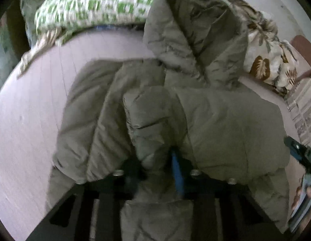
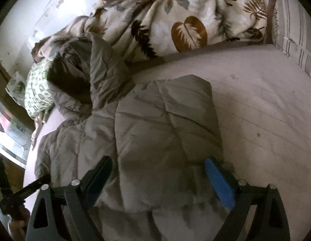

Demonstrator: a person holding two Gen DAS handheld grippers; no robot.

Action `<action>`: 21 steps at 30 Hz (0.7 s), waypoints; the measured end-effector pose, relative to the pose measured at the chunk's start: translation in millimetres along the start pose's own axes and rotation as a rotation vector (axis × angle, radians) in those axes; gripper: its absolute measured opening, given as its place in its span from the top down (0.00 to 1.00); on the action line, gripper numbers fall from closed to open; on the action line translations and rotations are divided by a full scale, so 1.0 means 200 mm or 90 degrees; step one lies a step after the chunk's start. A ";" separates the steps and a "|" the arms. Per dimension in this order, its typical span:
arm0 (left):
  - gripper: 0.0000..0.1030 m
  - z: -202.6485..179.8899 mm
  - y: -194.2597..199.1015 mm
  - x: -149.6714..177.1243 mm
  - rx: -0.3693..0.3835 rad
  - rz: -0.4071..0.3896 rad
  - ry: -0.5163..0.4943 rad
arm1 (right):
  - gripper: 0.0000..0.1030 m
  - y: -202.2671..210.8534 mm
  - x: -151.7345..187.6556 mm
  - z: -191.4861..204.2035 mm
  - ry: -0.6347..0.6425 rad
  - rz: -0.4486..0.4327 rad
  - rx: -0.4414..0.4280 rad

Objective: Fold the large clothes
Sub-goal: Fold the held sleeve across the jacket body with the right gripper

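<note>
left gripper (image 1: 155, 166) clenched on a fold of the grey-green quilted hooded jacket (image 1: 215, 120), fabric bunched between its fingers. right gripper (image 2: 161, 180) released, fingers spread wide over the jacket's hem. jacket lies on the pale pink mattress (image 2: 265, 100); beyond it, leaf-print blanket (image 2: 175, 20) and green-patterned pillow (image 1: 91, 2).

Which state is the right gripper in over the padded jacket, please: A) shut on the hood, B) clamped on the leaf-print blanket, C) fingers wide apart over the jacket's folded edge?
C: the right gripper has its black and blue fingers spread wide over the grey jacket, gripping nothing.
</note>
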State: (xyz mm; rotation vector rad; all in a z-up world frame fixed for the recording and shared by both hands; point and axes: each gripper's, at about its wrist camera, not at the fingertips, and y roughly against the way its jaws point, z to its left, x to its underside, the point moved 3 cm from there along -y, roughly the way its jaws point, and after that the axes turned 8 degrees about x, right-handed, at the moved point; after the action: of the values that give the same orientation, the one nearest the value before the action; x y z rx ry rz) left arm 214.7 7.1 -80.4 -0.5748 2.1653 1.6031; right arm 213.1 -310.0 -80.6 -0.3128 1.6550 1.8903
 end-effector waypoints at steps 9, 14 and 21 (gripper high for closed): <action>0.76 0.17 0.16 0.13 -0.003 0.009 -0.064 | 0.08 0.04 0.08 0.16 0.084 0.001 -0.041; 0.53 0.27 0.11 0.18 0.018 -0.010 -0.036 | 0.02 -0.16 0.20 0.18 0.122 0.035 0.011; 0.40 0.30 0.42 0.08 -0.032 -0.126 -0.024 | 0.02 0.05 0.12 0.15 0.105 0.000 0.000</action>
State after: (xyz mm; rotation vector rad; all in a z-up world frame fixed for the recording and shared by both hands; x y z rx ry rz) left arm 160.1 86.1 -38.5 -0.7437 1.9782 1.5529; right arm 195.5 -274.2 -80.0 -0.4807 1.7613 1.9091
